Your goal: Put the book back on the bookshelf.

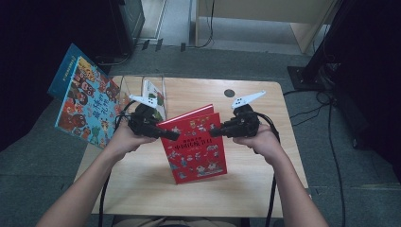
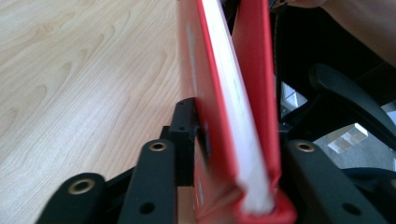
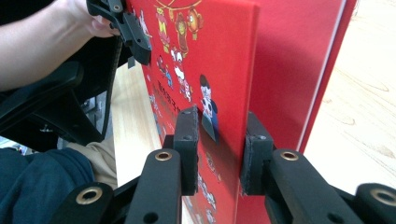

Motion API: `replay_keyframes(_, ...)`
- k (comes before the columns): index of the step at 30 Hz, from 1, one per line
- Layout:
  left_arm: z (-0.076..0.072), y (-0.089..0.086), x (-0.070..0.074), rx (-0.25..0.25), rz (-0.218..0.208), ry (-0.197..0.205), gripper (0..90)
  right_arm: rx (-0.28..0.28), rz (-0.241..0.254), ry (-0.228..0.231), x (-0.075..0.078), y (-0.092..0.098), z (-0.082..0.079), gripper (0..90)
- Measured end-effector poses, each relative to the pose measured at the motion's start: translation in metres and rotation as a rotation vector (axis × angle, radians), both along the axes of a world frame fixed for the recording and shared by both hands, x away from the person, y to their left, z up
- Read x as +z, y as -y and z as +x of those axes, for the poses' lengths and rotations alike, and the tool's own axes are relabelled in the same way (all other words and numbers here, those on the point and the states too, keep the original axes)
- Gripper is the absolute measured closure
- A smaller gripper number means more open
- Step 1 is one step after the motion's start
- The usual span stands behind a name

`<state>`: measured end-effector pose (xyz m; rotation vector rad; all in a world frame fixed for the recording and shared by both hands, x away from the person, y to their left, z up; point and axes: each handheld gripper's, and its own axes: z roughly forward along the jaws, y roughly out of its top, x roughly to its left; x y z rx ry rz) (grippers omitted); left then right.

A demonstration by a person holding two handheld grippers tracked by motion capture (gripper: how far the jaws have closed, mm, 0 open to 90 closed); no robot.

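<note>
A red picture book stands tilted over the middle of the wooden table, cover toward me. My left gripper is shut on its left, spine-side edge. In the left gripper view the book, both covers and white pages, fills the space between the pads of the left gripper. My right gripper holds the book's right edge. In the right gripper view the front cover passes between the pads of the right gripper, standing slightly apart from the rest of the book.
A large blue picture book stands tilted at the table's left edge. A clear stand at the back left holds another book. A round cable hole sits near the back edge. Cables run over the floor at the right.
</note>
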<state>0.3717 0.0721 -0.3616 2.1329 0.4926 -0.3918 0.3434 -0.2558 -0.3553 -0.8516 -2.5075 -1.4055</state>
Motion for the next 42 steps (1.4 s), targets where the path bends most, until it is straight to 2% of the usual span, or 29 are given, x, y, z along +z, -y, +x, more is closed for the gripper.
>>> replay_keyframes(3,0.003,0.004,0.002,-0.025,-0.003,-0.031,70.2,0.005,0.001,-0.013,-0.002,-0.001,0.002,73.8)
replay_keyframes(5,0.004,0.006,0.004,-0.037,0.015,-0.023,69.9,0.019,0.005,-0.002,-0.001,-0.001,0.001,74.4)
replay_keyframes(9,0.006,0.007,0.007,-0.039,0.038,-0.036,69.6,0.021,0.003,-0.006,0.0,-0.002,0.001,74.1)
replay_keyframes(11,0.008,0.009,0.012,-0.049,0.079,-0.036,68.4,0.023,-0.001,-0.004,0.001,-0.003,0.002,74.1)
replay_keyframes(13,0.008,0.01,0.015,-0.059,0.1,-0.032,68.9,0.029,-0.006,-0.004,0.002,-0.004,0.002,74.1)
replay_keyframes(27,0.012,0.016,0.022,-0.079,0.156,-0.043,69.7,0.04,-0.019,-0.017,0.005,-0.009,0.005,74.2)
replay_keyframes(32,0.013,0.016,0.026,-0.085,0.178,-0.037,69.7,0.049,-0.021,-0.011,0.008,-0.012,0.005,74.7)
replay_keyframes(37,0.015,0.016,0.031,-0.072,0.171,-0.027,68.8,0.05,-0.016,-0.011,0.01,-0.014,0.006,75.4)
replay_keyframes(38,0.014,0.016,0.034,-0.082,0.175,-0.003,68.6,0.053,-0.016,-0.014,0.01,-0.014,0.006,75.6)
replay_keyframes(42,0.013,0.019,0.038,-0.102,0.198,0.015,69.1,0.066,-0.021,-0.009,0.012,-0.015,0.006,75.5)
